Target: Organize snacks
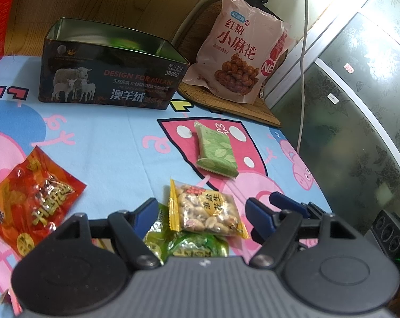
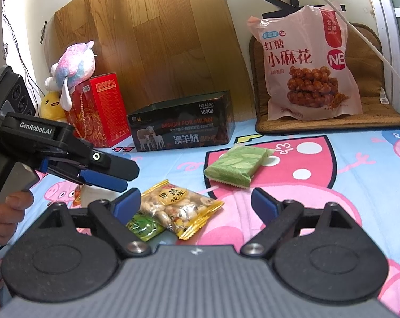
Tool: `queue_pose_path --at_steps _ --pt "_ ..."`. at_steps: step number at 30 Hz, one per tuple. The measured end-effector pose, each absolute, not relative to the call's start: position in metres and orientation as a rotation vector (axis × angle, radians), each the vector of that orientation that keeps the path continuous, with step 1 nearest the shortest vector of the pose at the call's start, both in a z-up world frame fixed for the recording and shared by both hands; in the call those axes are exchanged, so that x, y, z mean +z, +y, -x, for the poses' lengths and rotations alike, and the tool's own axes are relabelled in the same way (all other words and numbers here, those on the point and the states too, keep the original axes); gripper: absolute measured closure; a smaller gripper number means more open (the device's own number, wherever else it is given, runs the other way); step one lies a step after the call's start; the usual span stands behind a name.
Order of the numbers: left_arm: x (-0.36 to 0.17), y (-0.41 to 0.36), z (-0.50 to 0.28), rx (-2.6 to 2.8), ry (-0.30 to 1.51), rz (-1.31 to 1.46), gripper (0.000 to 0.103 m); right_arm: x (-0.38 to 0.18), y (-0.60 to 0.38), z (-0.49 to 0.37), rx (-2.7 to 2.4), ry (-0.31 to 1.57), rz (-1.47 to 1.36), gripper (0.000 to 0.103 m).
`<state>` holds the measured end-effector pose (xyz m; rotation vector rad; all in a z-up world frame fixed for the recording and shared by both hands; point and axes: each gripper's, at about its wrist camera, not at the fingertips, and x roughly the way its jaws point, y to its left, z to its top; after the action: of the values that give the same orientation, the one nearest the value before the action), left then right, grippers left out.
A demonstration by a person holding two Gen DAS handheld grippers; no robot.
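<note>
Left gripper (image 1: 202,212) and right gripper (image 2: 196,204) both open, empty; peanut packet (image 1: 208,214) well short of open tin (image 1: 109,76), overlapping green packet (image 1: 189,246). Risk: pinching both together

Home bedroom; cartoon bedsheet (image 2: 359,159); plush toys (image 2: 72,63)

Around the open tin (image 1: 109,79), you have clear sheet (image 1: 115,143) on its near side, an unbroken lane from the snacks up to its front wall. The red packet (image 1: 27,206) lies well to the tin's near left, the green packet (image 1: 217,149) to its near right. The peanut bag (image 1: 205,212) overlaps a green wrapper (image 1: 189,246) nearest you. Right of the tin, the big pink bag (image 1: 242,50) stands on a mat (image 1: 226,106). Left of it, a red box (image 2: 99,111) and plush toys (image 2: 70,66) block the way.
</note>
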<state>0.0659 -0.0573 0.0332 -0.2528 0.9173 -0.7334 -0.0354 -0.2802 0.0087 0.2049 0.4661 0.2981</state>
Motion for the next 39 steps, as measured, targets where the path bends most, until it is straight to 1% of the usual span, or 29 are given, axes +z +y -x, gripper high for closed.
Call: queue_pose_path --at_steps 39 --pt "0.0360 -0.0508 -0.0687 -0.733 0.919 0.278 0.029 0.0090 -0.2812 0.0348 0.307 0.468 -0.206 0.011"
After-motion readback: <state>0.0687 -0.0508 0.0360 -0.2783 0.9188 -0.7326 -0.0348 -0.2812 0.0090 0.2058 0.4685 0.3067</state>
